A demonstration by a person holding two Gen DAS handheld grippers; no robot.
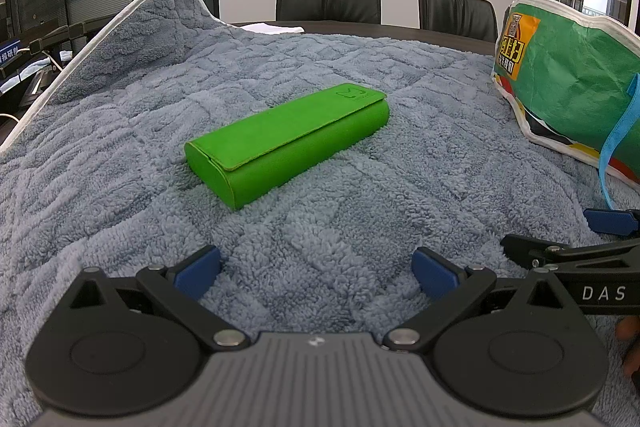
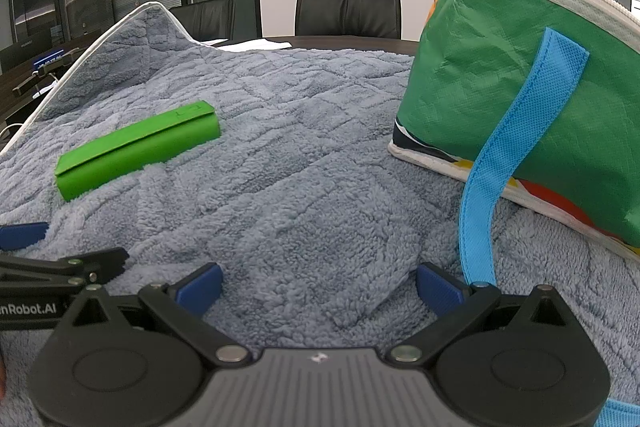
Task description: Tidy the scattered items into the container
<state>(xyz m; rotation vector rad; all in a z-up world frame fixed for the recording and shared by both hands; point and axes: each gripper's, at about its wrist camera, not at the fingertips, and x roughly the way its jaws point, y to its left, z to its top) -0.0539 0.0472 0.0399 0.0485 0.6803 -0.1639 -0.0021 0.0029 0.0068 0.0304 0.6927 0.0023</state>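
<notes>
My left hand-held gripper (image 1: 316, 273) and right hand-held gripper (image 2: 319, 289) both hover with fingers spread apart, gripping nothing, over the grey blanket (image 1: 360, 67). The green case (image 1: 288, 143) lies ahead of the left; the green bag (image 2: 520, 99) stands right.

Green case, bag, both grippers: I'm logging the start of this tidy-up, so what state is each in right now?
Green case: flap closed, lying flat on the blue-grey towel, not gripped.
Green bag: on the towel; blue strap hanging loose down its side; whether its top is open cannot be told.
Left gripper: open, empty.
Right gripper: open, empty.
</notes>
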